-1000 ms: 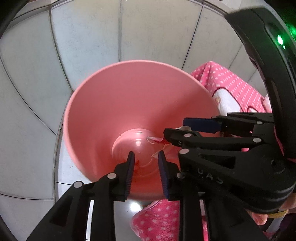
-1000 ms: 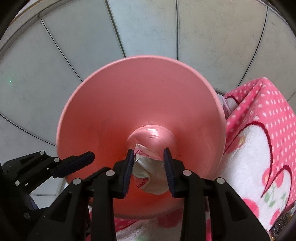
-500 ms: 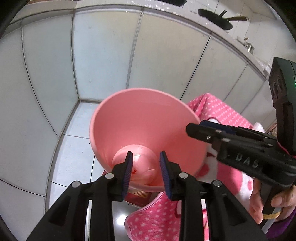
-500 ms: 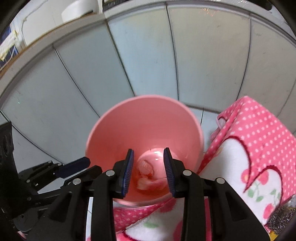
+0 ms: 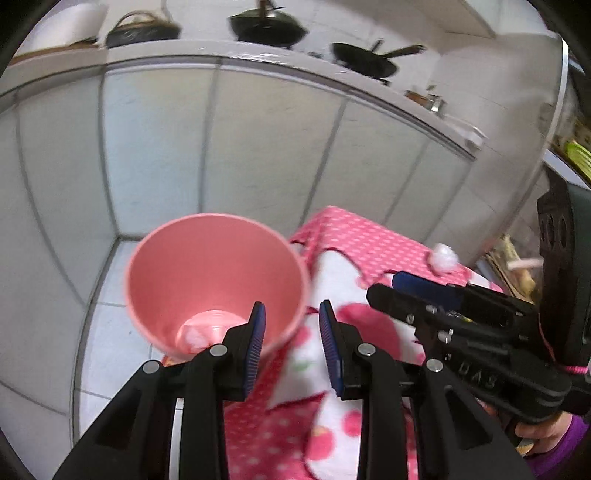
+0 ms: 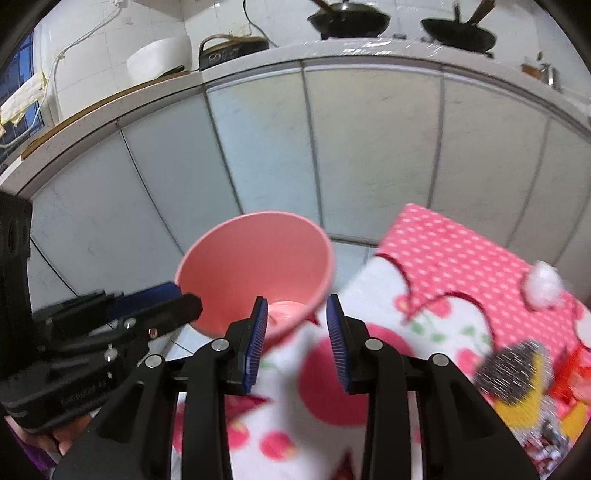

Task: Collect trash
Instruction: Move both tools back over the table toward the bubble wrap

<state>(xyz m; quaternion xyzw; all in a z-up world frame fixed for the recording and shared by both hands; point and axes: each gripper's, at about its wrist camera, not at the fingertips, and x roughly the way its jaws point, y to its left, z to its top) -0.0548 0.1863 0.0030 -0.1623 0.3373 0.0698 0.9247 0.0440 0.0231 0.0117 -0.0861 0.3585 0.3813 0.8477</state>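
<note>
A pink bin (image 5: 207, 273) stands on the tiled floor beside a table with a pink dotted cloth (image 5: 376, 254). Crumpled pale trash (image 5: 195, 334) lies at its bottom. My left gripper (image 5: 291, 347) is open and empty above the bin's right rim. My right gripper (image 6: 297, 332) is open and empty, above the bin's (image 6: 255, 280) near rim. It also shows in the left wrist view (image 5: 417, 291). A white crumpled ball (image 6: 543, 284) lies on the cloth, also seen in the left wrist view (image 5: 443, 258). A silver and yellow wrapper (image 6: 513, 373) lies at the right.
Pale cabinet doors (image 6: 369, 147) run behind the bin under a counter with black pans (image 6: 351, 18). Red and silver wrappers (image 6: 565, 391) lie at the cloth's right edge. White floor tiles (image 5: 107, 332) surround the bin.
Both grippers have pulled up and back from inside the bin. The right gripper let go of the crumpled wrapper, which now lies at the bin's bottom.
</note>
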